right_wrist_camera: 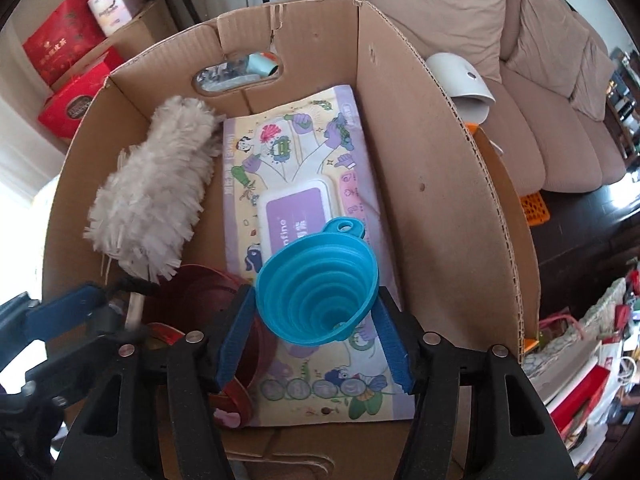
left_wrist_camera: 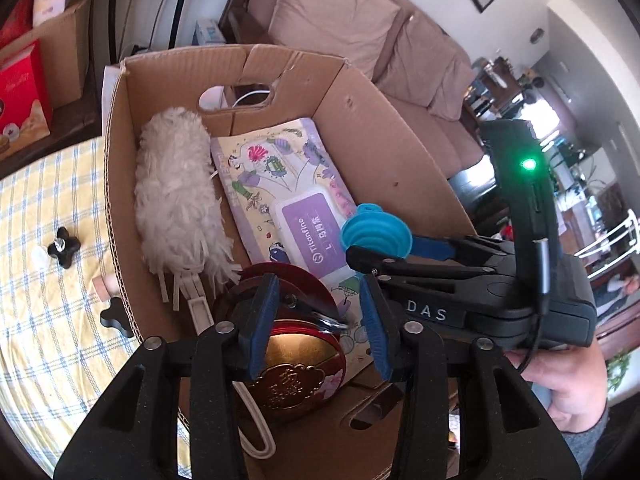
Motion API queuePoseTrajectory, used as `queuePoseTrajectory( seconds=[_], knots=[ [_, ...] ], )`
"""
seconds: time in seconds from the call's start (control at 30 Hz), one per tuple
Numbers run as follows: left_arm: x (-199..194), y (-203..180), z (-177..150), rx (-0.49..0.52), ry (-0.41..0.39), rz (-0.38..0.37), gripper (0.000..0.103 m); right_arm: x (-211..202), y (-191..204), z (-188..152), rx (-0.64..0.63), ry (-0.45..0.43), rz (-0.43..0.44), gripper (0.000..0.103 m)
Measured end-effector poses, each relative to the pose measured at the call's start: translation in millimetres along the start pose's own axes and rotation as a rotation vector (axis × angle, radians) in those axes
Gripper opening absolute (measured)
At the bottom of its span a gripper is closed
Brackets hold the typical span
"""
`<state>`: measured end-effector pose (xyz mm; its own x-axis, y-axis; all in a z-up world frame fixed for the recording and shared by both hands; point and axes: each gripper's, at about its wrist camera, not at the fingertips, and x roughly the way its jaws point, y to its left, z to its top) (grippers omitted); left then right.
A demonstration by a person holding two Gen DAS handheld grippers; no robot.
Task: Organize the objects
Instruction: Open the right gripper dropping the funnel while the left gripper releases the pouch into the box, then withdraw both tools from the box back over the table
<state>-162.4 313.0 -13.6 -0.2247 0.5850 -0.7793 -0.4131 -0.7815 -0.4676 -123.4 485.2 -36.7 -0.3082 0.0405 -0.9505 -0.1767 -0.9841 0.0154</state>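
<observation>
An open cardboard box (left_wrist_camera: 380, 140) (right_wrist_camera: 420, 160) holds a white fluffy duster (left_wrist_camera: 176, 200) (right_wrist_camera: 156, 188) and a flat wipes pack (left_wrist_camera: 280, 168) (right_wrist_camera: 296, 152). My left gripper (left_wrist_camera: 319, 300) reaches into the box's near end. A round red and gold tin (left_wrist_camera: 296, 376) (right_wrist_camera: 192, 288) lies between its jaws; a gap shows at the right pad, so it is open. My right gripper (right_wrist_camera: 314, 300) hangs over the wipes pack, jaws flanking the rim of a blue collapsible funnel (right_wrist_camera: 316, 292) (left_wrist_camera: 360, 232). The funnel looks unsquashed, and this gripper is open too.
The box stands on a table with a yellow checked cloth (left_wrist_camera: 48, 240), where two black knobs (left_wrist_camera: 64, 250) lie left of it. A beige sofa (left_wrist_camera: 340, 20) is behind. Red boxes (right_wrist_camera: 60, 52) stack at the left. A white object (right_wrist_camera: 460, 76) and an orange crate (right_wrist_camera: 534, 208) sit right of the box.
</observation>
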Motion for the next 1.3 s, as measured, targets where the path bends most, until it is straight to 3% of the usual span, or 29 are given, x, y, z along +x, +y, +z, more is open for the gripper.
queuePoseTrajectory(
  seconds=[0.13,0.4,0.53,0.6,0.8,1.3],
  knots=[
    [-8,3,0,0.008,-0.021,0.013,0.050,-5,5,2,-0.007,-0.029,-0.018,0.067],
    [-47,20,6,-0.001,-0.094,0.029,0.075,-28,19,8,-0.013,-0.099,0.002,0.068],
    [-67,34,9,-0.007,-0.117,0.054,0.084,-38,35,10,-0.038,-0.130,0.004,0.076],
    [-76,45,10,-0.023,-0.127,0.092,0.084,-40,44,12,-0.053,-0.138,0.002,0.083],
    [-94,81,8,-0.074,-0.135,0.183,0.084,-36,68,17,-0.065,-0.130,0.034,0.083],
    [-124,157,-7,-0.181,-0.150,0.307,0.084,-39,164,25,-0.191,-0.145,0.103,0.083]
  ],
)
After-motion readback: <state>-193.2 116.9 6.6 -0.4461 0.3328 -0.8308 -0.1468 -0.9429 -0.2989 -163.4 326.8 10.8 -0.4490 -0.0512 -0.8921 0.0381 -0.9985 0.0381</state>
